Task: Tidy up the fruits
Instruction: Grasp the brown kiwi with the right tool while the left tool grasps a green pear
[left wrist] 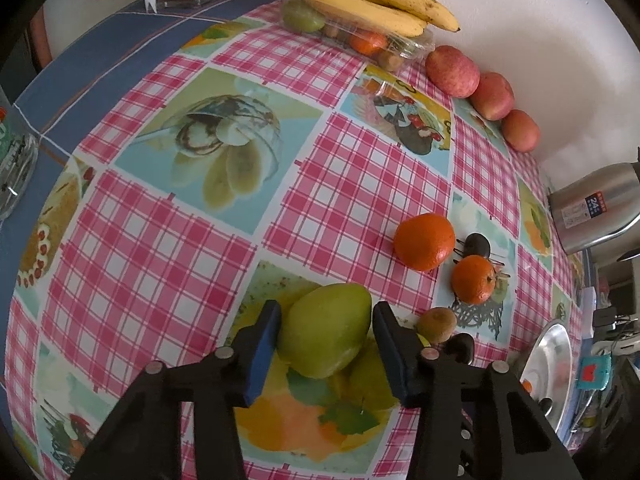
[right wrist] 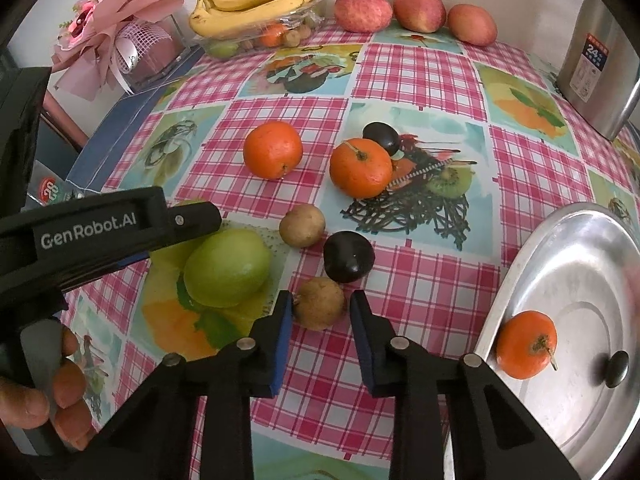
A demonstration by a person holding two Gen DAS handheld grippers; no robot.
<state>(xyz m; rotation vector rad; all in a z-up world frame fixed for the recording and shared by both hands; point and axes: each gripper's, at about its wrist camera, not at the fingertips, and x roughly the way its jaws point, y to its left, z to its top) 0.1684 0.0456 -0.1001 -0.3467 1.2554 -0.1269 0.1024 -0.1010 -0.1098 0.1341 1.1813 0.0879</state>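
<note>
Steeply tilted down over the checked tabletop (left wrist: pixel 168 240), left claw (left wrist: pixel 326 336) pads touching a green mango (left wrist: pixel 326 330), gripping it, then right claw (right wrist: pixel 320 312) tilted down likewise, clamped on a brown kiwi (right wrist: pixel 320 302) beside a dark plum (right wrist: pixel 349 256)

A table (right wrist: pixel 420 288) under a pink checked cloth with fruit prints carries the things. On it lie a green fruit (right wrist: pixel 227 267), two oranges (right wrist: pixel 273 149), two dark plums (right wrist: pixel 349 256) and two brown fruits (right wrist: pixel 302 225). Along the wall sit three apples (right wrist: pixel 363 12), a clear box (right wrist: pixel 256 38) topped with bananas (right wrist: pixel 256 0), a steel flask (right wrist: pixel 596 60) and, near the right edge, a metal tray (right wrist: pixel 516 272).
</note>
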